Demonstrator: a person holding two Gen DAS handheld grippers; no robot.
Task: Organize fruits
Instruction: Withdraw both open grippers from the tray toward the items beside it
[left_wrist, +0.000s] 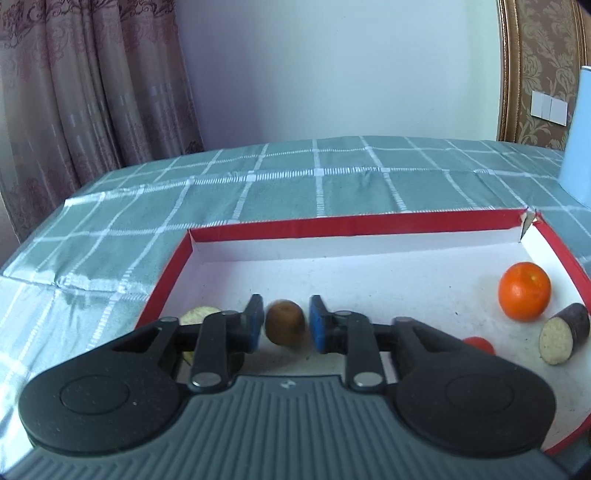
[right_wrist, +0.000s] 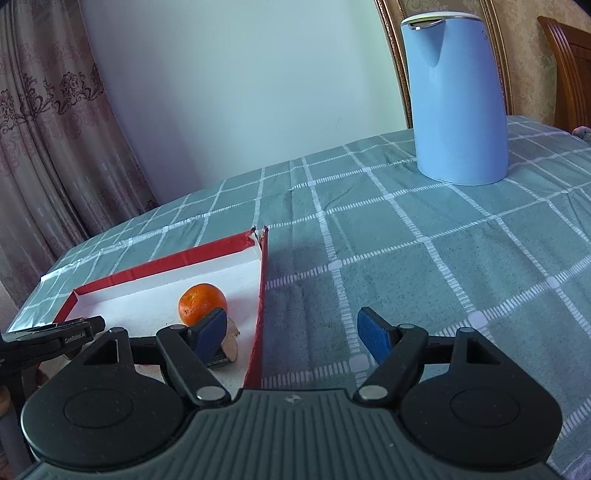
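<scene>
Left gripper jaws spread around kiwi inside red-rimmed box, small gaps both sides; right gripper wide open over tablecloth, orange in box.

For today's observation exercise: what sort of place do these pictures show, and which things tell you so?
Most likely a room in a home, at a dining table. The clues: a checked tablecloth, a blue electric kettle standing on it, patterned curtains, and a wooden chair by the wall.
</scene>
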